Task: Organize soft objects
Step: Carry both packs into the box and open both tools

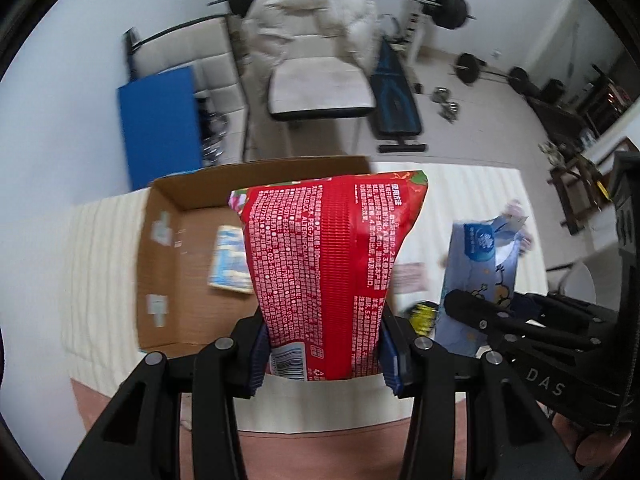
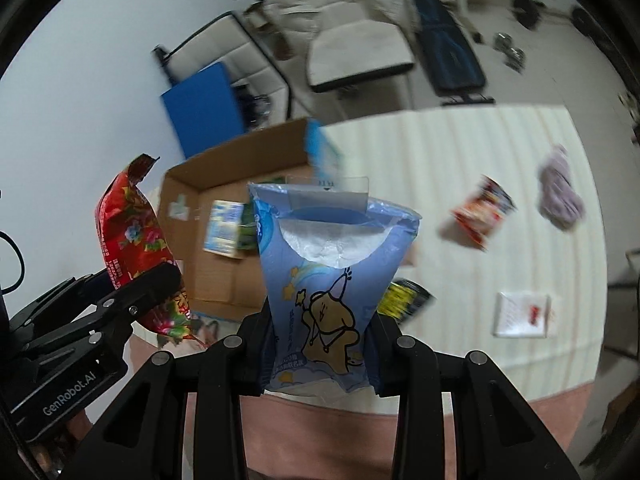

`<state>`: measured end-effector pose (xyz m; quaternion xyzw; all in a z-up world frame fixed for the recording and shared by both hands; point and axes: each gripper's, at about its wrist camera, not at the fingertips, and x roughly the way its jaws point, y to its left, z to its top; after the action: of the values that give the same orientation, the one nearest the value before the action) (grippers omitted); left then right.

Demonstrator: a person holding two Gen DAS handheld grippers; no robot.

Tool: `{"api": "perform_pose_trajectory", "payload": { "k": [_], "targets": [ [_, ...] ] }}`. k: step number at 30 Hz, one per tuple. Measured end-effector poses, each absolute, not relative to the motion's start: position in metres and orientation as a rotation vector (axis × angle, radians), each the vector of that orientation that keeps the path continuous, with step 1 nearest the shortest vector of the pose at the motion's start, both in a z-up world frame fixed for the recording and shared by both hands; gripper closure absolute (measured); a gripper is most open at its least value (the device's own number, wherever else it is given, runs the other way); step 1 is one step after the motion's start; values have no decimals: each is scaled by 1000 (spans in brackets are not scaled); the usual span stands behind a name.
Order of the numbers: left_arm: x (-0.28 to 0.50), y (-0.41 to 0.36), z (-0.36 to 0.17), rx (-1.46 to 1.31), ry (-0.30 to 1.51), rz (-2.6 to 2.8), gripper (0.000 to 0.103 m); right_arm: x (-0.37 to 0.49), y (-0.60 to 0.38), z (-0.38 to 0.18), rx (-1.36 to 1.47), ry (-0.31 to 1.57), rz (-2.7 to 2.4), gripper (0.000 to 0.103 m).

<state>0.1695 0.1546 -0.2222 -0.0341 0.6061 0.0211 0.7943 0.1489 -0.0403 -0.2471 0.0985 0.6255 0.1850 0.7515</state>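
2 packs held above the table

2 grippers each have a soft pack clamped. The left gripper [image 1: 324,364] has its jaws closed on the lower end of a red wet-wipe pack [image 1: 328,264], held upright with its printed back to the camera. The right gripper [image 2: 320,354] pinches the bottom of a blue tissue pack [image 2: 330,280] with a cartoon print, its top torn open. Beyond both lies an open cardboard box [image 1: 160,264] on a cream striped cloth [image 2: 460,184], with a small light-blue pack [image 1: 230,258] inside. Right of the box on the cloth are a yellow-black packet [image 2: 406,300], a red snack packet [image 2: 482,210], a lilac cloth bundle [image 2: 560,188] and a white packet [image 2: 522,314].
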Motion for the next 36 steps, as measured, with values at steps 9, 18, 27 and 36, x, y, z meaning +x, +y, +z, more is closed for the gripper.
{"api": "perform_pose_trajectory", "payload": {
  "k": [9, 18, 27, 36],
  "targets": [
    [211, 259, -276, -151, 1437, 145, 61, 203, 71, -284, 62, 1421, 358, 65],
    [264, 303, -360, -135, 1586, 175, 61, 257, 109, -356, -21, 1514, 236, 65],
    [285, 314, -398, -110, 1665, 176, 59, 277, 115, -393, -52, 1550, 164, 63],
    [286, 316, -381, -166, 1625, 169, 13, 276, 120, -388, -91, 1537, 150, 11]
  ]
}}
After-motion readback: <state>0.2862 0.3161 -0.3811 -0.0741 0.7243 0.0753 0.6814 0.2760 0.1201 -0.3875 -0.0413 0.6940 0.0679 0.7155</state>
